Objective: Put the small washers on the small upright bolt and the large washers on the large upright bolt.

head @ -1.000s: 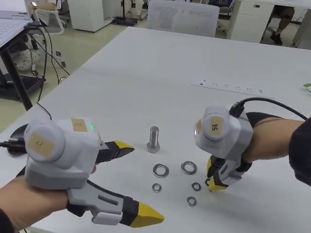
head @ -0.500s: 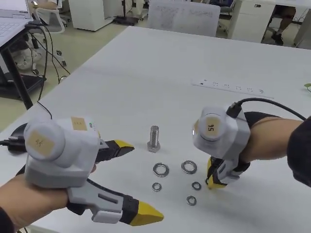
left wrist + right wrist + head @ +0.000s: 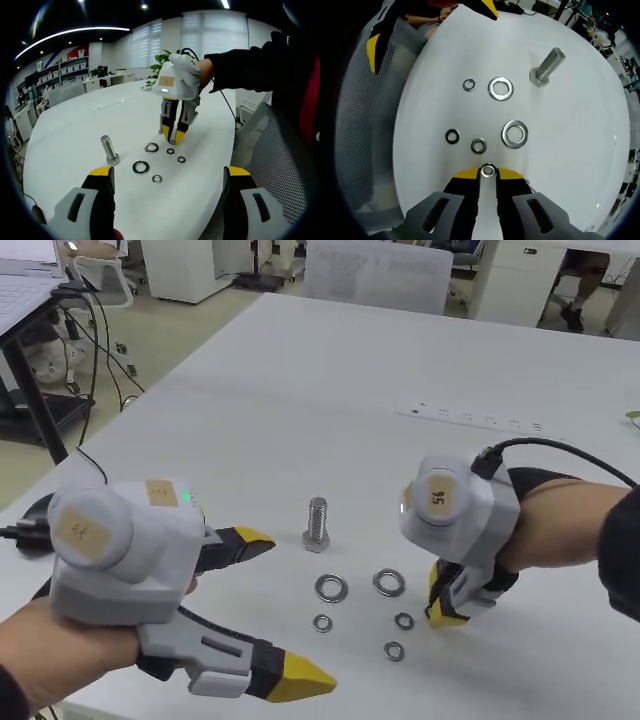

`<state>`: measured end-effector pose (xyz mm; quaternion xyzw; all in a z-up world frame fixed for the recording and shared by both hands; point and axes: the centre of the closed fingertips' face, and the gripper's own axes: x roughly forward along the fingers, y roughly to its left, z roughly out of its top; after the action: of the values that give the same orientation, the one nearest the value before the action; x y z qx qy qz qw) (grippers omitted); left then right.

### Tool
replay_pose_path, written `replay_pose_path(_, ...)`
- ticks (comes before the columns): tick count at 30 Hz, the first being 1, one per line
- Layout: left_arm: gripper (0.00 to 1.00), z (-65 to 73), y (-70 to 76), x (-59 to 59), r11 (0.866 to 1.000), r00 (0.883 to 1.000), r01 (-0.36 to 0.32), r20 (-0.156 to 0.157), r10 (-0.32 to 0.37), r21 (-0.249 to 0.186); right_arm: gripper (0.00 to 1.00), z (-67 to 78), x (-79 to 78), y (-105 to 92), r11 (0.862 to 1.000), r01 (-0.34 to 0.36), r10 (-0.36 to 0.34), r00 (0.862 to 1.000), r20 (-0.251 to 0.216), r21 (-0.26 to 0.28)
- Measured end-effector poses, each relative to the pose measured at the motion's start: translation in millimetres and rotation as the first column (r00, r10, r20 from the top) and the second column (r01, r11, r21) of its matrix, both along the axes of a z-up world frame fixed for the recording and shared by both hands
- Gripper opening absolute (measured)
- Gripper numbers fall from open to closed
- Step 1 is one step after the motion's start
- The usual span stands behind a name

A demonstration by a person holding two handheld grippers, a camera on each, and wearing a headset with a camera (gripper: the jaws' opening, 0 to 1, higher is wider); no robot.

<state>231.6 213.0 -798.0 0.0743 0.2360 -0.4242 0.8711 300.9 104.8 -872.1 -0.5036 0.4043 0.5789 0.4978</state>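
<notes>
Fingers (image 3: 465, 176) of the right gripper (image 3: 488, 174) are closed in on a small washer (image 3: 488, 171), which is caught edge to edge at the very tips, low over the bench (image 3: 300, 410). Whether it has been lifted clear cannot be told. The left gripper (image 3: 280, 610) is held wide open and empty near the bench's front edge.

Loose on the bench: three more small washers (image 3: 479, 145) and two large washers (image 3: 515, 134), all between the grippers. The large bolt (image 3: 316, 526) is stood on its head just beyond them, bare of washers. A thin upright sliver (image 3: 161, 125) just beside the right gripper may be the small bolt; it is too small to tell.

Risks, as judged:
- Only a thin rim is offered to the tips, so the washer could be squirted out, or tipped on edge, if it is squeezed off-centre.
- One small washer lies just ahead of the tips and could be nudged or dragged along.
- If the washer is carried tilted, its hole could be missed and it could be dropped beside the bolt.
- The large bolt rests only on its head, so it could be toppled by a brush from either gripper.
</notes>
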Motion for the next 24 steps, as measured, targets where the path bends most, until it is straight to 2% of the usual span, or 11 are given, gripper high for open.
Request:
replay_pose_path(8,0.90,-0.4,-0.4,0.1,1.000,1.000,0.002,-0.001,-0.002,0.002,0.13,16.8,-1.9,-2.1,1.000,0.001,-0.001,1.000,-0.004,0.013)
replay_pose_path(24,0.90,-0.5,-1.6,1.5,1.000,1.000,0.006,-0.001,-0.006,0.001,0.13,70.8,8.5,-17.0,0.999,0.020,-0.021,0.999,0.047,0.040)
